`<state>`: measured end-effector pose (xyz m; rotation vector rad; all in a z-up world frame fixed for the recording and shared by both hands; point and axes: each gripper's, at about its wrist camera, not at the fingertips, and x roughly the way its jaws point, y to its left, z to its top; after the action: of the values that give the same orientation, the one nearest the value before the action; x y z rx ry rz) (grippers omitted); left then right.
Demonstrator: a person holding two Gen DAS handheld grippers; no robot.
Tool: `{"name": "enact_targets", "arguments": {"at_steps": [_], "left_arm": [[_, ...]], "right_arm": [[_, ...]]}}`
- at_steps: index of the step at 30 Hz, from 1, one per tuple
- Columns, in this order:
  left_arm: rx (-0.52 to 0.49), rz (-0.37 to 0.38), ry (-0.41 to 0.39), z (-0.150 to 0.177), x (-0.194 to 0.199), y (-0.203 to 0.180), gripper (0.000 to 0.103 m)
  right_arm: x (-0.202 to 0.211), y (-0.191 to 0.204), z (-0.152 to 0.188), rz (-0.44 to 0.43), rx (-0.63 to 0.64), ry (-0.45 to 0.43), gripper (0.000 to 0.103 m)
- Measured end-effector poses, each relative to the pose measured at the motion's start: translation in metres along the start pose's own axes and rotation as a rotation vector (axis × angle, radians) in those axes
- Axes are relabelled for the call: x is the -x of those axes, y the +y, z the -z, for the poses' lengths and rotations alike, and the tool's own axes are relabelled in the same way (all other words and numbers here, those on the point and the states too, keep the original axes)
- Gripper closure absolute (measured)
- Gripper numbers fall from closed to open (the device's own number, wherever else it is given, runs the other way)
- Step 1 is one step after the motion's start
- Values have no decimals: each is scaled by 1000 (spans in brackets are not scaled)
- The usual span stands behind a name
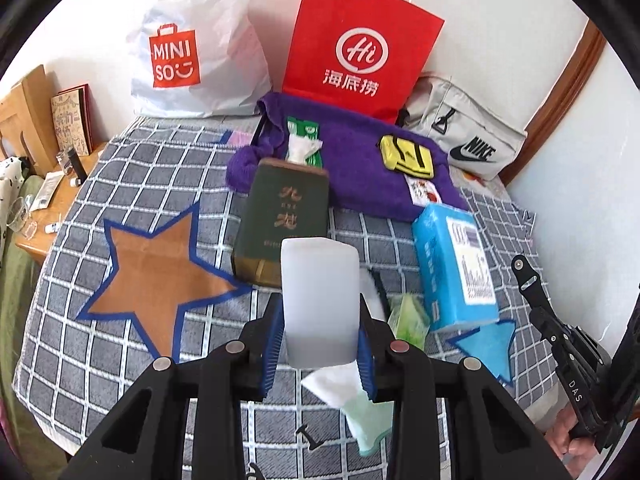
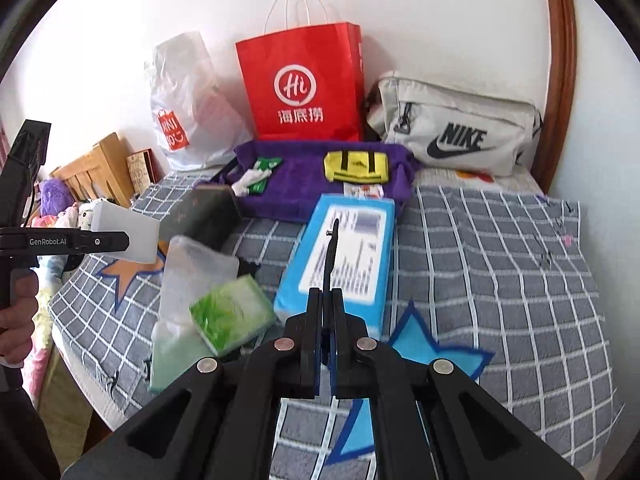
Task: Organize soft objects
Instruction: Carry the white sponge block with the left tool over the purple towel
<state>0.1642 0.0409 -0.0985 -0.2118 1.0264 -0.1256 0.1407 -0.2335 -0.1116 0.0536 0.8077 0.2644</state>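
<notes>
The left gripper clamps a white translucent box between its blue pads, lifted above the checked bedspread. The right gripper is pressed together with nothing between its fingers, above the blue tissue pack mid-bed.

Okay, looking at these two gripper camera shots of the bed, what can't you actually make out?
- Left wrist view: the white block between the left gripper jaws hides the bed behind it; the green pack shows only partly.
- Right wrist view: print on the blue tissue pack is blurred, partly behind a thin black strip held by the shut right gripper.
- Both views: contents of the red paper bag are hidden by its walls.
</notes>
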Motion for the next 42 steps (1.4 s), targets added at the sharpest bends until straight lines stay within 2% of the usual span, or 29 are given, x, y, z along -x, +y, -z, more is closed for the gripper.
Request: {"name": "enact_targets", "arguments": {"at_steps": [11,20,23,29,42], "left_arm": [[6,24,-22,-36,-6,2,72],[-5,-20,-22,-67,-26,6,72],[8,13,-11,-76,-35,8,72],[2,24,-13,-93,-47,10,72],[11,67,40,-127,-89,7,72]], "right_arm": [[-22,2,-45,-29,15,-4,100],[-51,-6,-91,-49,-3,-21,100],[-63,-8,-104,-43,-5,-22,100],[-90,-12,-127,-62,-12,-11,100],[-161,-21,-147,-97,-28,71,100]]}}
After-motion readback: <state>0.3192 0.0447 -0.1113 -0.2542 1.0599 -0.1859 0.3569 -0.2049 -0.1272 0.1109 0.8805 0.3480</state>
